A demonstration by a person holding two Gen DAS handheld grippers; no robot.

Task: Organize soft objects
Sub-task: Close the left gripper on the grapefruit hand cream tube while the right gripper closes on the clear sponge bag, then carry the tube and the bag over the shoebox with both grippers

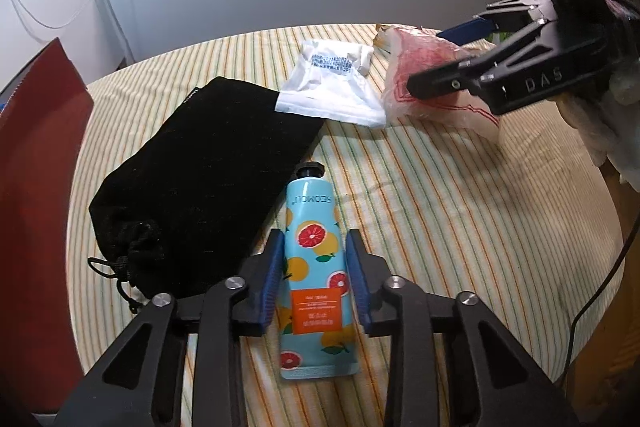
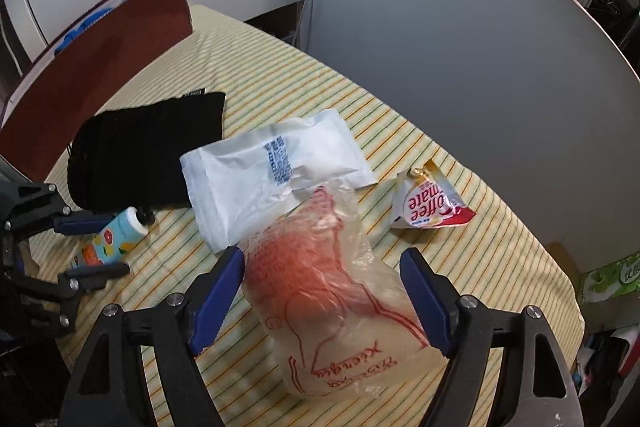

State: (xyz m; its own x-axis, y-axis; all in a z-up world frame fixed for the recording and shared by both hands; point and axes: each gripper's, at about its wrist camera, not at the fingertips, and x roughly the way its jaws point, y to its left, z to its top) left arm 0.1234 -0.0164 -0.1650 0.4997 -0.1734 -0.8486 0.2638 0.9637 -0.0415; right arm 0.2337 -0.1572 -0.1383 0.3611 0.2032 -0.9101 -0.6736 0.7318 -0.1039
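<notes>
A blue hand-cream tube [image 1: 316,283] with grapefruit print lies on the striped tablecloth [image 1: 460,227] between the pads of my left gripper [image 1: 316,247]; the pads sit close to its sides with small gaps, so the jaws look open. A clear plastic bag with red print [image 2: 336,299] lies between the wide-open fingers of my right gripper [image 2: 324,267], not touching them. A black drawstring pouch [image 1: 200,203] lies left of the tube. A white sealed packet [image 1: 336,87] lies between pouch and bag. The right gripper [image 1: 432,75] shows over the bag in the left wrist view.
A dark red box [image 2: 100,55] stands along the table's left edge. A small coffee creamer packet [image 2: 428,207] lies at the right of the bag. The table edge [image 2: 560,267] drops off at the right, with a green package [image 2: 612,279] beyond it.
</notes>
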